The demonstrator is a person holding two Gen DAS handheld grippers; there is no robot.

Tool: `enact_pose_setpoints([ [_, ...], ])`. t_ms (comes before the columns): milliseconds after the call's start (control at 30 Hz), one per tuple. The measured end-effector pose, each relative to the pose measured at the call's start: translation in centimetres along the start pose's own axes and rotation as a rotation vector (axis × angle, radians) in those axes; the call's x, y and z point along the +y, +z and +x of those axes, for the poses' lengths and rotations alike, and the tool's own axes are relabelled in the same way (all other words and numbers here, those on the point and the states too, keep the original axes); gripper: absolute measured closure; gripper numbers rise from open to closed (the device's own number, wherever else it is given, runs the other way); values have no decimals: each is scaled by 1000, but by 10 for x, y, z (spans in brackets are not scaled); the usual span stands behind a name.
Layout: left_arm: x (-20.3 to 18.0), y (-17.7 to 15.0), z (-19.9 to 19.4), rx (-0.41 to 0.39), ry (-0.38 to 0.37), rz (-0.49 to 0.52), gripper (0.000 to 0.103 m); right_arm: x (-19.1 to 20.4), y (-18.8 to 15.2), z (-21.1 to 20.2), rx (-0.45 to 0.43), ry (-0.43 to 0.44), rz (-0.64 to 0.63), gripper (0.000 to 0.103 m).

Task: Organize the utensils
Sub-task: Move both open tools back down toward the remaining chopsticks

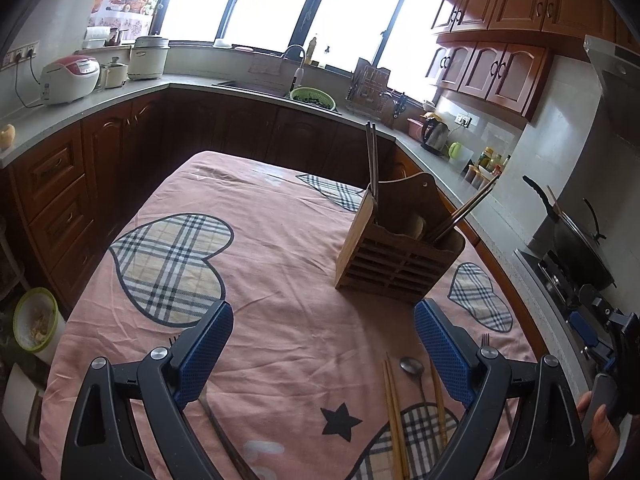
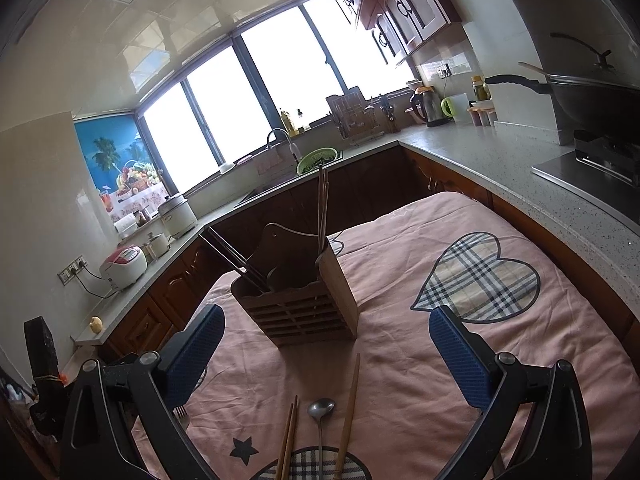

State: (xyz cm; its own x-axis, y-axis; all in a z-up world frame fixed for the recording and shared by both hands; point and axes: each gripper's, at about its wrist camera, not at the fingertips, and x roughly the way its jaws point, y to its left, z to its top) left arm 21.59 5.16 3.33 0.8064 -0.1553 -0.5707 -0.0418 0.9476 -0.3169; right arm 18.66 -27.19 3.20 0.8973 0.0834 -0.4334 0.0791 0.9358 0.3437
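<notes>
Both grippers hover above the pink tablecloth [image 1: 280,280], pointing forward at the wooden holder [image 1: 396,256]. The left gripper [image 1: 324,356] has its fingers spread wide, holding nothing; the right gripper [image 2: 326,356] is likewise spread and empty. Ahead of them lie a spoon [image 2: 321,410], a pair of chopsticks [image 2: 289,436] and a single chopstick [image 2: 349,408]. More chopsticks [image 1: 371,160] stand in the holder.
</notes>
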Motion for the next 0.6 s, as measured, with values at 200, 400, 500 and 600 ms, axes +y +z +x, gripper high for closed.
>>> enact_pose_setpoints([
  [200,-6,1,2,10,1,12,10,-1,-3,1,9,-1,-2,0],
  [400,-12,-6,19,65,5,26,10,-6,-9,15,49,-10,1,0],
  [500,-18,-8,30,100,10,45,10,-8,-14,26,80,-12,1,0],
  [600,-25,-8,42,134,2,60,12,-11,-17,37,108,-17,-3,0],
])
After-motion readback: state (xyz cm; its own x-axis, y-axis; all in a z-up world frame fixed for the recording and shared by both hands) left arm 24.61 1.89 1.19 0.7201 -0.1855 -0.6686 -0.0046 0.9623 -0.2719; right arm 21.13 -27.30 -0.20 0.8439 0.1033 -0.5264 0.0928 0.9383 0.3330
